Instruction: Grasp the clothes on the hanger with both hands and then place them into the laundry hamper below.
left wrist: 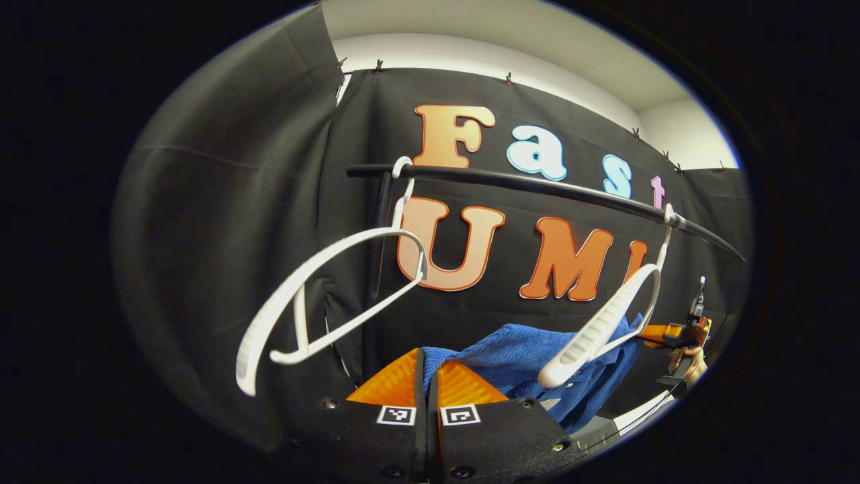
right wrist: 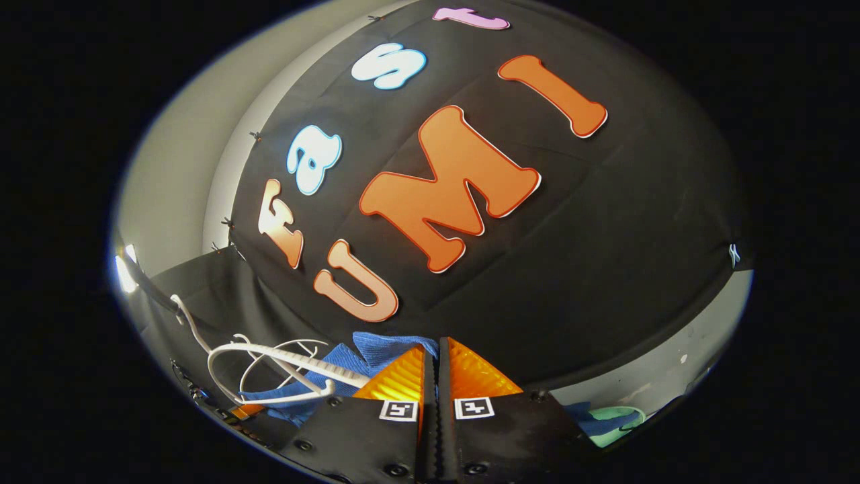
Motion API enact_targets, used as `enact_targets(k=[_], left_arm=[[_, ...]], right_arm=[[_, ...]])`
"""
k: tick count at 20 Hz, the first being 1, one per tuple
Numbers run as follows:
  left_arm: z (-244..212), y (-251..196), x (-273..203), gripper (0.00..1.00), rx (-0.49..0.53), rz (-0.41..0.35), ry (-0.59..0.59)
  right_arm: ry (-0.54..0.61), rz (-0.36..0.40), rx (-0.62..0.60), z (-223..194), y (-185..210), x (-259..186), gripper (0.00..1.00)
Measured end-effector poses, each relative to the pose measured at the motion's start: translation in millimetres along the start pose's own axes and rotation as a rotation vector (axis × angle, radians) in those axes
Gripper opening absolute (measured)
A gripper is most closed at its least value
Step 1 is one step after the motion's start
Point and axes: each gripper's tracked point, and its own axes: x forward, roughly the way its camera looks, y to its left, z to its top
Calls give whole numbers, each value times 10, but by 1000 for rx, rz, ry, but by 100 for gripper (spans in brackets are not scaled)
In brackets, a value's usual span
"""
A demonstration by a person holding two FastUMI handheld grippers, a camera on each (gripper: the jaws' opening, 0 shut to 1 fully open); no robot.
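A blue knitted garment (left wrist: 517,356) stretches from my left gripper (left wrist: 426,356) toward the right, passing behind the lower arm of a white hanger (left wrist: 605,323). My left gripper is shut on the garment's edge, and cloth shows right at its fingertips. At the far right of the left gripper view, a hand holds my right gripper (left wrist: 678,333) at the garment's other end. In the right gripper view, my right gripper (right wrist: 433,346) is shut, with the blue garment (right wrist: 376,349) bunched at its tips. A white hanger (right wrist: 282,359) lies across the cloth there.
A second, bare white hanger (left wrist: 322,296) hangs tilted from the black rail (left wrist: 537,185) on the left. The booth's black cloth wall stands close behind. A pale green shape (right wrist: 615,420) with blue cloth beside it shows low at the right.
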Motion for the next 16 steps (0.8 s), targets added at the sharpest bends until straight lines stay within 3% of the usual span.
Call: enact_targets(k=[8,16], left_arm=[[-464,-208,-178,0,7,-6,23],[-818,-651,-358,0,-31,-81,83]], right_arm=[[28,-58,-11,-291,-196,-404,7],[61,-53,-8,-620,-93,-694,7]])
